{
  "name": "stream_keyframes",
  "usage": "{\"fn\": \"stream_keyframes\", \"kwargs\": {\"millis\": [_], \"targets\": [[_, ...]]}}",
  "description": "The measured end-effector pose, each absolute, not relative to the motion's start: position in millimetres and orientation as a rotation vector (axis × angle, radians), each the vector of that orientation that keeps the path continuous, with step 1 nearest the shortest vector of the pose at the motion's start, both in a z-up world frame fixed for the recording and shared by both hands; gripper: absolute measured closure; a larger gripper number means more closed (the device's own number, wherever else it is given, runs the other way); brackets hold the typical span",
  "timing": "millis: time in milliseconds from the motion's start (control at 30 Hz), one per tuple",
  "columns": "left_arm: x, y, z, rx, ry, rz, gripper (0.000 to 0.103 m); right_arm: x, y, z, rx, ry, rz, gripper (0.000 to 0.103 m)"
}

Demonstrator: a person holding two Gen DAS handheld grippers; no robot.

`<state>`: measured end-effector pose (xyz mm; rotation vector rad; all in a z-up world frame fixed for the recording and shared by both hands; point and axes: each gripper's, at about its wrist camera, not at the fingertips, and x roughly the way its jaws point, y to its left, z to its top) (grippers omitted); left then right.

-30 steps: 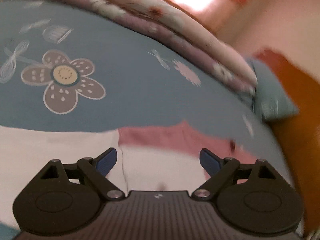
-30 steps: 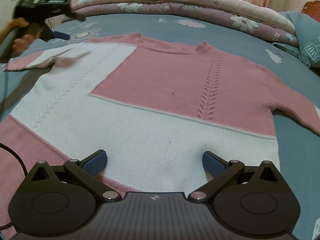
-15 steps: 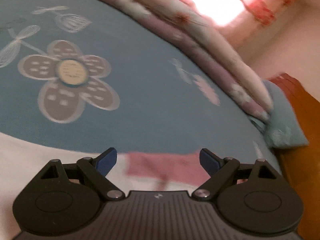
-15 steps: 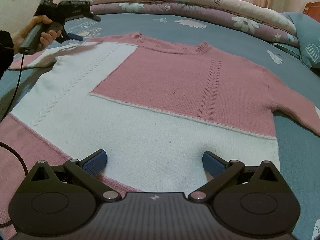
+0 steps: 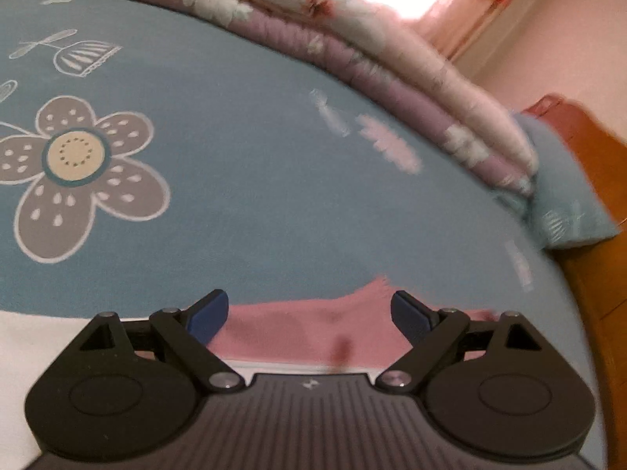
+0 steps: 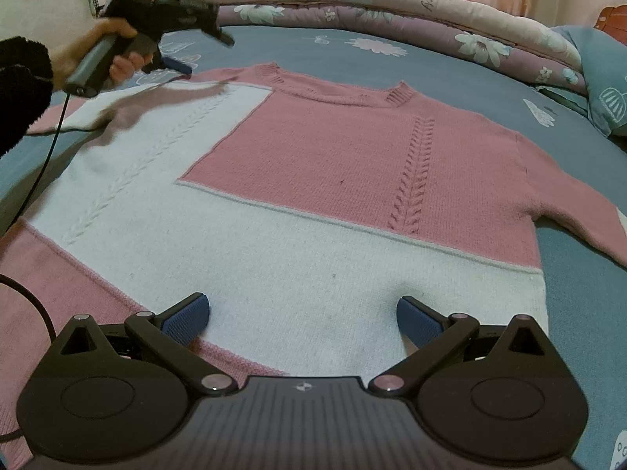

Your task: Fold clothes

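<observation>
- A pink and white sweater (image 6: 313, 196) lies flat on the blue bedsheet (image 6: 450, 74), front up, with the neck toward the rolled quilt (image 6: 392, 4).
- The right gripper (image 6: 303, 315) is above the lower white part of the sweater, near the hem. Its jaws stand wide and nothing is between the pads; I cannot tell if the tips touch the knit.
- The left gripper (image 5: 309, 311) is over the far left shoulder of the sweater, near the collar. Its jaws are released too, with only the pink edge of the knit below them.
- In the right view a hand (image 6: 113, 58) holds the left gripper (image 6: 196, 45) above the left sleeve.
- A pillow (image 6: 603, 74) lies at the right end of the quilt.
</observation>
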<state>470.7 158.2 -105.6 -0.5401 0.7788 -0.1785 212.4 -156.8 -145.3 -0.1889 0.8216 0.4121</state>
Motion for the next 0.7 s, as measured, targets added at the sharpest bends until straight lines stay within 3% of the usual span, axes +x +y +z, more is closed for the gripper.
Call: {"fn": "stream_keyframes", "kwargs": {"millis": [700], "targets": [[497.0, 115.7, -125.2, -0.501, 0.837, -0.229, 0.012, 211.1, -156.6, -144.0, -0.193, 0.831, 0.415, 0.0]]}}
